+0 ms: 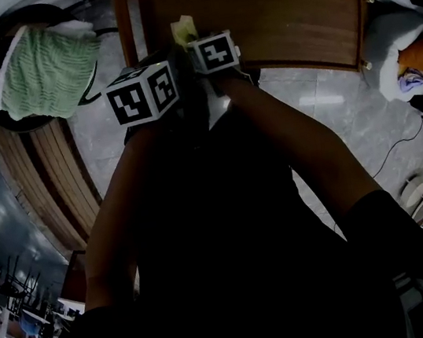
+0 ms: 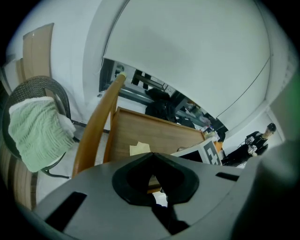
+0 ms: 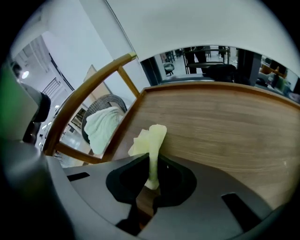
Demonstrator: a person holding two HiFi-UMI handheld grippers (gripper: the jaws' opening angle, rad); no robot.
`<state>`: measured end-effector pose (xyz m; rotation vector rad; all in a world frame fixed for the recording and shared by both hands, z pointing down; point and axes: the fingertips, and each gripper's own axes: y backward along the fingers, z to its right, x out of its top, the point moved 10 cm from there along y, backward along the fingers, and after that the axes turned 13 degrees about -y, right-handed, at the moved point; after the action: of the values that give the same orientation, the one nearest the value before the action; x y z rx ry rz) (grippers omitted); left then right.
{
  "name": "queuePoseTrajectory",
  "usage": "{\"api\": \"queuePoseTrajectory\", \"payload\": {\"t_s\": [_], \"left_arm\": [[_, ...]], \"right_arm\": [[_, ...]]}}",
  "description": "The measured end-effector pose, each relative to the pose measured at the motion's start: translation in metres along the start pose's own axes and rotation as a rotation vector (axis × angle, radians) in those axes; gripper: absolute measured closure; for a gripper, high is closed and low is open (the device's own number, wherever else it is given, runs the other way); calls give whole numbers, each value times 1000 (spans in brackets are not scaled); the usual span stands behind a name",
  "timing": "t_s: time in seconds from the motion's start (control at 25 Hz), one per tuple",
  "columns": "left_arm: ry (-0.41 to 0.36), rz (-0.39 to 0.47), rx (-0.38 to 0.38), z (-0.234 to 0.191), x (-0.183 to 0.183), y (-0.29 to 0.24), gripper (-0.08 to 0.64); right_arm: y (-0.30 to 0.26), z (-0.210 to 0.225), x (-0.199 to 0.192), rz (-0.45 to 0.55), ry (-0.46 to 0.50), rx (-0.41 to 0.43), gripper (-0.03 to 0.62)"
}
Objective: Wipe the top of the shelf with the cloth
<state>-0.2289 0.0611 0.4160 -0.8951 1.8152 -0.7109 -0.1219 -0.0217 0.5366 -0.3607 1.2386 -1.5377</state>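
A pale yellow cloth (image 1: 184, 29) (image 3: 151, 138) lies at the near left corner of the brown wooden shelf top (image 1: 275, 19) (image 3: 225, 126). My right gripper (image 1: 200, 46) (image 3: 149, 185) is shut on a strip of that cloth, which stands up out of its jaws. My left gripper (image 1: 172, 71) (image 2: 152, 180) is close beside the right one, jaws shut with nothing between them. In the left gripper view the cloth (image 2: 139, 148) rests on the shelf top (image 2: 154, 133) just ahead, next to the right gripper's marker cube (image 2: 208, 152).
A dark wicker chair with a green towel (image 1: 44, 67) (image 2: 33, 133) (image 3: 101, 124) stands left of the shelf. A curved wooden rail (image 2: 96, 126) (image 3: 89, 89) rises at the shelf's left edge. A white bag (image 1: 408, 53) and a cable (image 1: 399, 146) lie on the floor at right.
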Motion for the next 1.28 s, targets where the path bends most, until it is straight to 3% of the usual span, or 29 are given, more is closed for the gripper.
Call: {"api": "queuePoseTrajectory", "payload": {"t_s": [0.4, 0.92, 1.28], "left_arm": [[-41, -42, -66, 72, -1, -58, 549], [-93, -82, -143, 160, 8, -124, 549], [-96, -97, -176, 205, 18, -168, 549]], "right_arm": [[55, 91, -8, 34, -9, -108, 551], [112, 195, -10, 79, -84, -163, 551], [158, 278, -18, 90, -152, -264, 551]]}}
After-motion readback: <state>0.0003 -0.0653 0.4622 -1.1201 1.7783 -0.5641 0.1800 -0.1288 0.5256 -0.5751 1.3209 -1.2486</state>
